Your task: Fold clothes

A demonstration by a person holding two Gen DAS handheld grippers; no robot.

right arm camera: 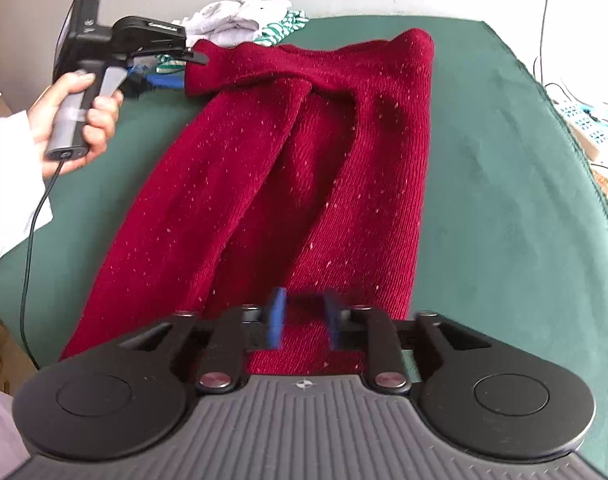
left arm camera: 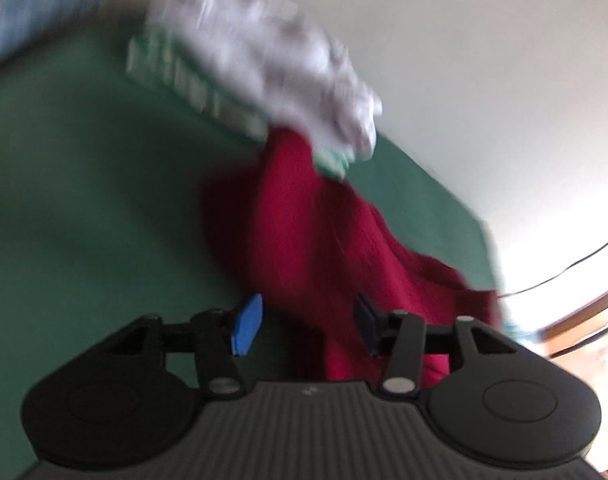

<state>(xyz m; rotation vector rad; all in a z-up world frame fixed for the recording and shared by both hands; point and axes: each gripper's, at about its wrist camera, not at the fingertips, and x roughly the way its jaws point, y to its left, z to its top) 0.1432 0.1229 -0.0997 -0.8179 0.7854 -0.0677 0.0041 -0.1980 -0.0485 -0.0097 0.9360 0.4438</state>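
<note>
A dark red knitted garment [right arm camera: 304,168] lies lengthwise on the green-covered bench [right arm camera: 503,200], running from the near edge toward the far edge. Its knit is ribbed and thick, speckled with pale flecks, and long soft folds run down its middle. The far end is turned over into a rolled fold, and its far left corner is lifted off the cloth.

That corner is at the tip of the left hand-held gripper [right arm camera: 198,57], a black plastic tool seen from the side in the right wrist view; whether its fingers are pinching the knit cannot be told from there. In the blurred left wrist view its blue pads [left arm camera: 248,322] stand apart, with red fabric between and beyond them. A hand [right arm camera: 74,120] with a white sleeve grips the tool's grey handle, from which a thin black cable hangs.

The right hand-held gripper [right arm camera: 304,326] sits at the near end of the garment, its blue-padded fingers parted over the red knit and clamping nothing.

Beyond the garment, at the far left corner of the bench, rests a crumpled pile of white clothes [right arm camera: 240,16] with a green-and-white striped piece [right arm camera: 282,30] beneath it. The bench cover is smooth, matte green with rounded corners.
</note>
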